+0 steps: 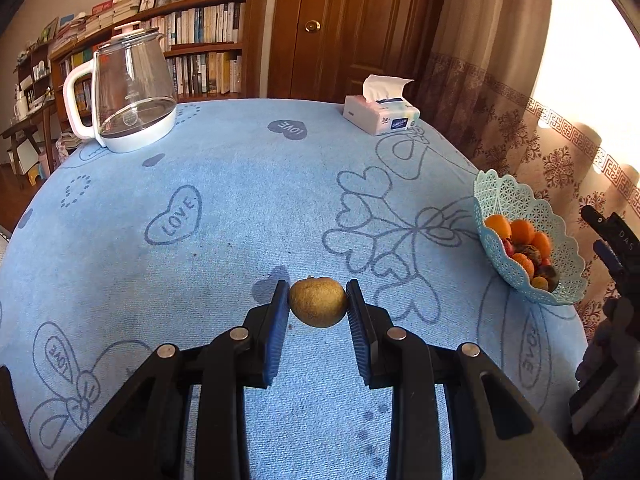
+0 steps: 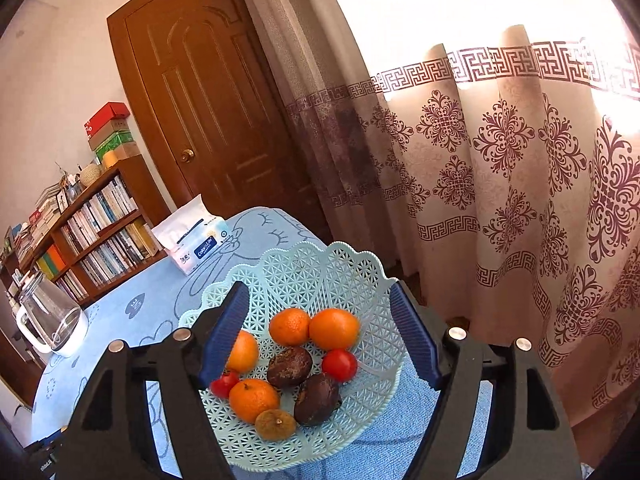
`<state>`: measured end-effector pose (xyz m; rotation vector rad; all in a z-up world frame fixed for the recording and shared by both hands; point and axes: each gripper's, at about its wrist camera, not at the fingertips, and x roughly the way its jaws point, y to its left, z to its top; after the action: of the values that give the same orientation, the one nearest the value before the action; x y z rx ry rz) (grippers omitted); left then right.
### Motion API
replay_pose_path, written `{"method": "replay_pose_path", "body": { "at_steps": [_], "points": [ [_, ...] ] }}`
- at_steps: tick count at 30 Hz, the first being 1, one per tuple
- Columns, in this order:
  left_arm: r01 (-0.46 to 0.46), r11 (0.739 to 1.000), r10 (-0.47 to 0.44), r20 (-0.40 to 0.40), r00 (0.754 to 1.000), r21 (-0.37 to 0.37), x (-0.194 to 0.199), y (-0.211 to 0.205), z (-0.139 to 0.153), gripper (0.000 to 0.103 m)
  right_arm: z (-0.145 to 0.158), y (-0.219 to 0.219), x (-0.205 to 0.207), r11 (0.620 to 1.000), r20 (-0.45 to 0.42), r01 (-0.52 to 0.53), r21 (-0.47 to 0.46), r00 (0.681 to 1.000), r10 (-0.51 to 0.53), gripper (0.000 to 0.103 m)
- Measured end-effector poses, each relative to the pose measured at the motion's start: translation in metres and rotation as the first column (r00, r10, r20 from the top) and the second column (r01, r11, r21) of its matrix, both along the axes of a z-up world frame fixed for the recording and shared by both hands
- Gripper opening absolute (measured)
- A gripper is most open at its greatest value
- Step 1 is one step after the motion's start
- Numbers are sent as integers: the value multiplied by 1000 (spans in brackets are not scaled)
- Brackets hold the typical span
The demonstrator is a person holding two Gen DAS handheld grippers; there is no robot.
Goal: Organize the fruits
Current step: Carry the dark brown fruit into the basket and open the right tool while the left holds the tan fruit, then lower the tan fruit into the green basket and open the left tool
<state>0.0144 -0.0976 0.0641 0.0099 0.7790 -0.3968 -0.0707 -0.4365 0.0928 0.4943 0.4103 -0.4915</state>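
My left gripper (image 1: 318,300) is shut on a small round brownish-yellow fruit (image 1: 318,302), which its blue pads pinch from both sides. The fruit hangs just above the blue tablecloth (image 1: 240,208) and throws a shadow to its left. A pale blue lattice basket (image 1: 504,192) sits at the table's right edge. In the right wrist view my right gripper (image 2: 318,292) stands open over that basket (image 2: 312,256), with nothing between its fingers. The basket holds several oranges (image 2: 334,328), two red tomatoes (image 2: 339,365), two dark wrinkled fruits (image 2: 289,366) and a small brown fruit (image 2: 276,424).
A glass kettle with a white handle (image 1: 132,92) stands at the far left of the table, and a tissue pack (image 1: 380,114) at the far edge. Bookshelves (image 1: 200,48), a wooden door (image 1: 352,28) and patterned curtains (image 2: 500,160) lie behind. The table drops off just past the basket.
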Motion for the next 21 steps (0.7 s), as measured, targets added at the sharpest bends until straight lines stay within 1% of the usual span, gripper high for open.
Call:
{"method": "replay_pose_path", "body": {
  "at_steps": [4,8,11,14,16,18,21],
  "points": [
    [82,995,-83,-18,996,-53,4,-27,11,29,-2,-3,-2,1000,21,12,3,1000,-12,75],
    [157,986,-157,5,988,-58,5,-60,21,29,-11,-3,1,1000,16,6,22,1000,-6,79],
    [218,974,-217,24,976,-63,4,-88,25,29,-15,-3,4,999,6,-7,43,1000,7,80],
    [275,959,-274,37,961,-62,5,-117,27,29,-16,-9,0,998,26,16,60,1000,-18,81],
    [309,949,-308,33,951,-64,8,-137,27,29,-16,-14,-4,996,37,39,78,998,-42,83],
    [339,938,-338,26,941,-72,11,-154,25,29,-18,-19,-7,993,44,66,97,997,-70,84],
    [362,929,-362,8,932,-74,17,-175,21,30,-20,-22,-9,991,44,81,110,995,-86,84]
  ]
}}
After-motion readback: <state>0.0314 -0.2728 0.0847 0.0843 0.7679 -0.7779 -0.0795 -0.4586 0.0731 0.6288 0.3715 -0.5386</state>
